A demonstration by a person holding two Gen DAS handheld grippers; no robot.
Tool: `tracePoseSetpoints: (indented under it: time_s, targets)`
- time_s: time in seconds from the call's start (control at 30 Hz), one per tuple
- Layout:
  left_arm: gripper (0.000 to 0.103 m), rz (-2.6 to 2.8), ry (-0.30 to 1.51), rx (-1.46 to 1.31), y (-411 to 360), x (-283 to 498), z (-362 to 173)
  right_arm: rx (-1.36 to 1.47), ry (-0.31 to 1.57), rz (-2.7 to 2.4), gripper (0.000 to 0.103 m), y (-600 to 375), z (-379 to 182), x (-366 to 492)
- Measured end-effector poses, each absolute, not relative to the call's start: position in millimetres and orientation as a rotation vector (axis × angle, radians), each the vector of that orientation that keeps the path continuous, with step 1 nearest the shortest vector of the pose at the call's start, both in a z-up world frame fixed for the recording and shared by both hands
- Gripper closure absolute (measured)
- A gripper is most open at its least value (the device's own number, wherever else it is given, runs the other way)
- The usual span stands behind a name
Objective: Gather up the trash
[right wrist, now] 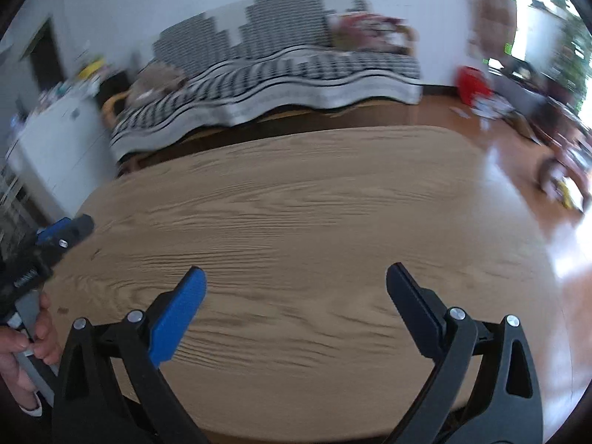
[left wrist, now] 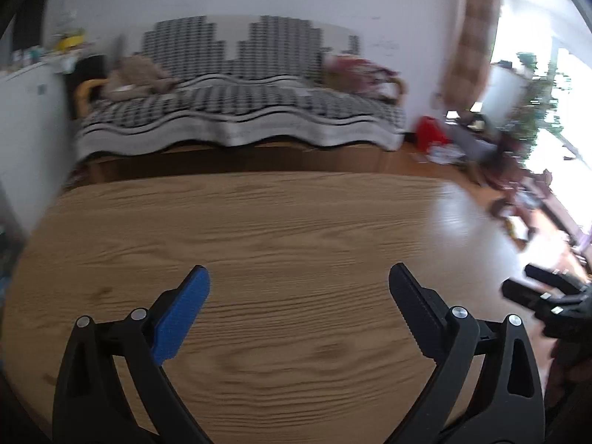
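Both grippers are hovering over the wooden table [left wrist: 259, 229] w/ nothing on it that I can spot. No trash showing on the tabletop, so imo either the pickup's done or they're hunting for more. Left gripper [left wrist: 299, 281] and right gripper [right wrist: 296, 281] are both spread wide, holding nothing, touching nothing. Next move probably needs finding a target first, maybe the litter [right wrist: 484, 109] on the floor by the red thing [right wrist: 470, 83].

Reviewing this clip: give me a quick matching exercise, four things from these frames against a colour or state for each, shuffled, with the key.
Things:
1. table
2. sofa cover
3. left gripper
4. bag on the floor

Colour or state:
A. red
B. open, nothing between the fingers
C. black-and-white pattern
D. light wood grain

Pairs: 1-D, 2-C, 3-B, 4-A
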State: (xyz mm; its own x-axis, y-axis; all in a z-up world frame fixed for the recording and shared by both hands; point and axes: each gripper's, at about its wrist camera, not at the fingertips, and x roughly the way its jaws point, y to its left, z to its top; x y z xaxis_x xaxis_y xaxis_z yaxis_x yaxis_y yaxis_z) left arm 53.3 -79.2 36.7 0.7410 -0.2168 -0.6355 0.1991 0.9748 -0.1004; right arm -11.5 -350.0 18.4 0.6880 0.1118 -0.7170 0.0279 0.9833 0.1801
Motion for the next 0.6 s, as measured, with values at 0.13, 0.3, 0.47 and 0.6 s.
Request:
tracePoseSetpoints:
  time_s: [0.13,0.3,0.47,0.6]
  targets:
    - [0.008,-0.153,0.740,-0.105,-29.6,62.4,18.5,0.127,0.831,0.085,0.008,-301.7,3.8,22.7]
    - [0.008,-0.072,0.748,-0.065,-12.9,66.2,6.9,0.100,0.856,0.056,0.008,-282.2,-21.6,55.3]
    - [0.008,-0.074,0.773,-0.101,-11.1,65.7,4.2,0.131,0.860,0.061,0.008,-285.3,-24.3,52.6]
    - [0.008,-0.085,0.768,-0.095,-19.6,63.6,5.1,0.141,0.871,0.060,0.008,-289.5,-28.8,45.5]
